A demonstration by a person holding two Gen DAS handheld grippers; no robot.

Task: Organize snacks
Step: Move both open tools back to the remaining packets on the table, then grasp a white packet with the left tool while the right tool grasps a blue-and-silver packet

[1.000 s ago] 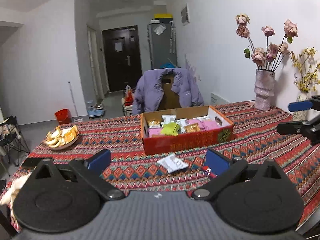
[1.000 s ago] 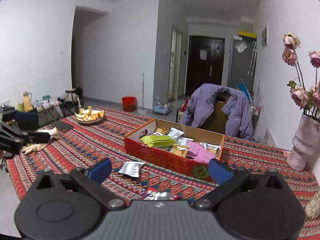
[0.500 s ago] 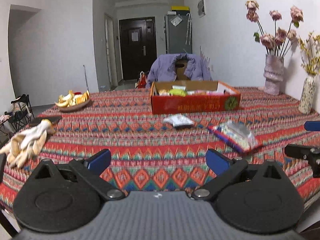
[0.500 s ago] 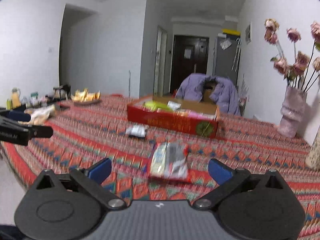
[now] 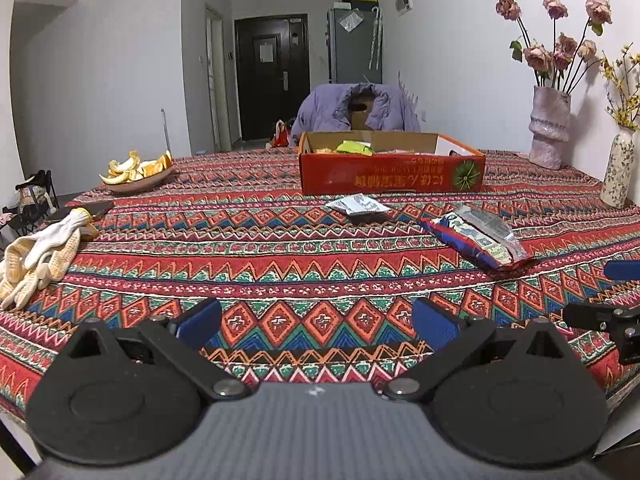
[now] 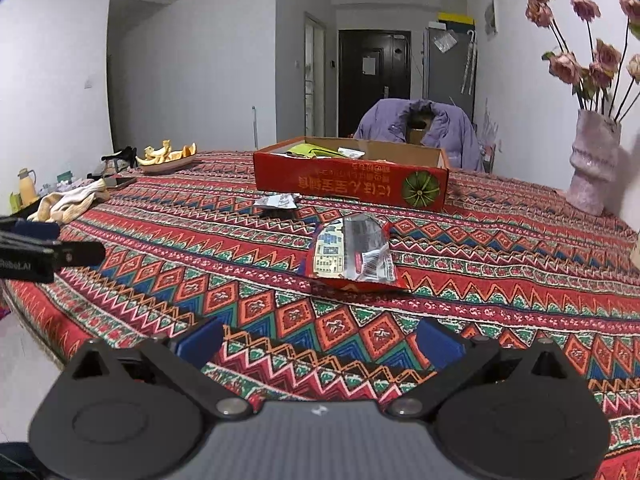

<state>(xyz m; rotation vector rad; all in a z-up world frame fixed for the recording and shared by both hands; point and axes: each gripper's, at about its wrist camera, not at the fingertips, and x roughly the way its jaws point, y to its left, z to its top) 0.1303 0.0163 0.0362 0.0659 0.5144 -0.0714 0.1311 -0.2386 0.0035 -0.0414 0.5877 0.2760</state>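
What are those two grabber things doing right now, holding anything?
Left gripper: open, fingers apart, holding nothing.
Right gripper: open, holding nothing; the red snack packet lies ahead, untouched.

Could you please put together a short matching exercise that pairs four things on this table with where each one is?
Things:
1. green packet
2. red snack bag
3. orange peels
4. work gloves

Places:
A. lying flat on the cloth, straight ahead of the right gripper
B. in a dish by the far left side
C. inside the cardboard box
D. heaped at the near left edge

Pairs: 1-C, 2-A, 3-B, 4-D
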